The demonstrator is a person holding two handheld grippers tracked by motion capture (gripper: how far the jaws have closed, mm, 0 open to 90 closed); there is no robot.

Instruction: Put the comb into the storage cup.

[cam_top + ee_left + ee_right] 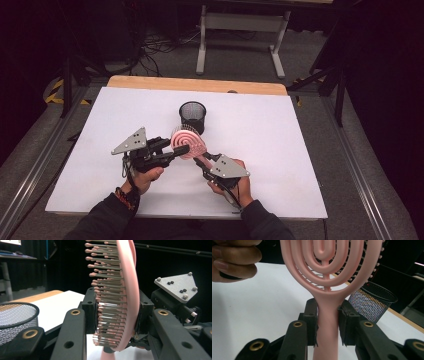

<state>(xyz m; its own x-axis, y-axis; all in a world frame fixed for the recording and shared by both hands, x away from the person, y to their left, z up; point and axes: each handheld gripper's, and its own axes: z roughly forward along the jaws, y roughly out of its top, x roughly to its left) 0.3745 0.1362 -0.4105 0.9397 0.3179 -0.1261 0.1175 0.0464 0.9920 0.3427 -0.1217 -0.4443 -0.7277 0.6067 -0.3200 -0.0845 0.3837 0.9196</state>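
The left gripper (pixel 176 150) has its fingers (pixel 90 312) clamped on the head of the pink hairbrush (pixel 188 142), one on the bristles, one on the back. The hairbrush hangs above the white counter (pixel 280 150), just in front of the black mesh cup (pixel 192 116). The right gripper (pixel 204 160) has its fingers (pixel 310 320) clamped on the hairbrush's handle.

Hairbrush (pixel 329 277): smooth pink plastic, slight sheen. Pen cup (pixel 192 116): black wire mesh. Table (pixel 280 130): matt white, wooden edge.
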